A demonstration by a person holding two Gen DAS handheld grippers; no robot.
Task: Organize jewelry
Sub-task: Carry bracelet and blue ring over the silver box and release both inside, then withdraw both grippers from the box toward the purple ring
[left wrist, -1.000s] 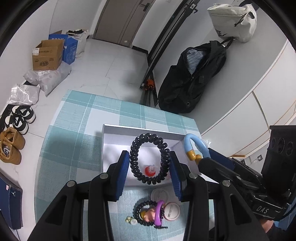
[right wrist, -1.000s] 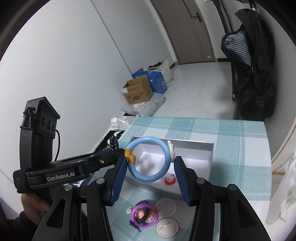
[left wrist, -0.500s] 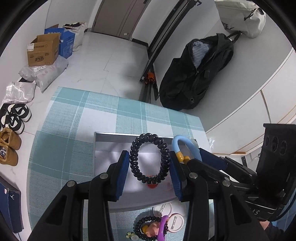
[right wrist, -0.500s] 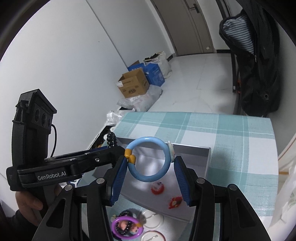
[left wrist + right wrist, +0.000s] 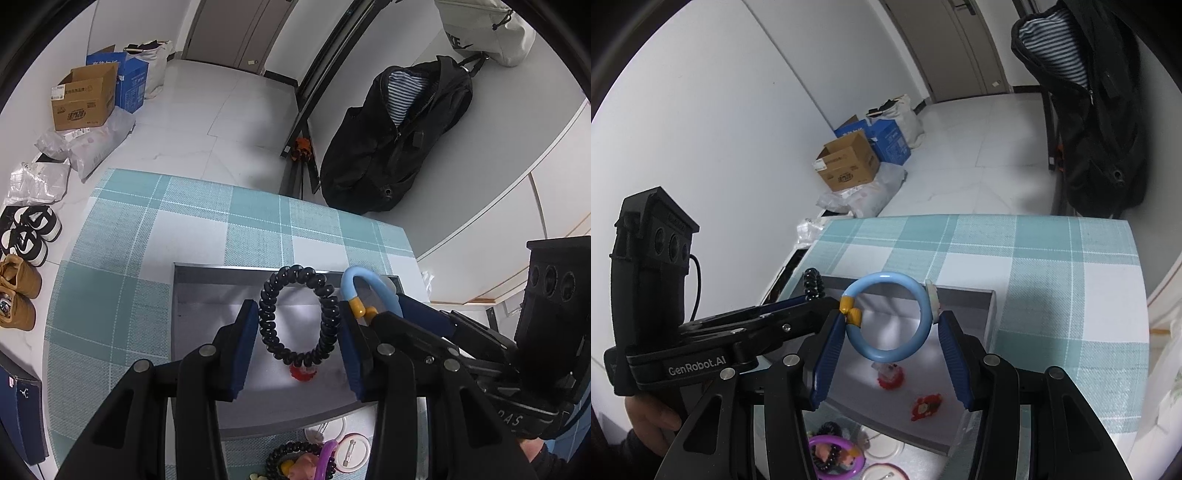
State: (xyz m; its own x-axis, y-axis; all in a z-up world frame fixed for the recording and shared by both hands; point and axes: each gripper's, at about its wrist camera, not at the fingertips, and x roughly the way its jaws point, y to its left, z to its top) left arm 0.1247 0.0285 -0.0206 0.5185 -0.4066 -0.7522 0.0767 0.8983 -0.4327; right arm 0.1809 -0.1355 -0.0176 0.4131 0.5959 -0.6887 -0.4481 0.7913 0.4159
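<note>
My left gripper (image 5: 297, 325) is shut on a black spiral hair tie (image 5: 267, 325) and holds it above the grey open box (image 5: 199, 295). My right gripper (image 5: 892, 328) is shut on a light blue ring bracelet (image 5: 923, 314) with a yellow knot, also above the box (image 5: 991, 314). The two grippers are side by side; the blue ring shows in the left wrist view (image 5: 384, 291) too. Two red trinkets (image 5: 890, 376) (image 5: 925, 404) lie on the box floor. Near the box's front edge lie a purple ring (image 5: 834, 458), a black bead bracelet (image 5: 291, 452) and white round badges (image 5: 351, 456).
The box stands on a teal and white checked tablecloth (image 5: 122, 266). Beyond the table are the floor with cardboard boxes (image 5: 83, 98), shoes (image 5: 26, 240) at the left, and a black jacket (image 5: 395, 136) hanging on the wall at the right.
Both grippers have moved forward over the box, each still holding its ring. The loose pieces in front of the box have slid toward the bottom edge of both views.
</note>
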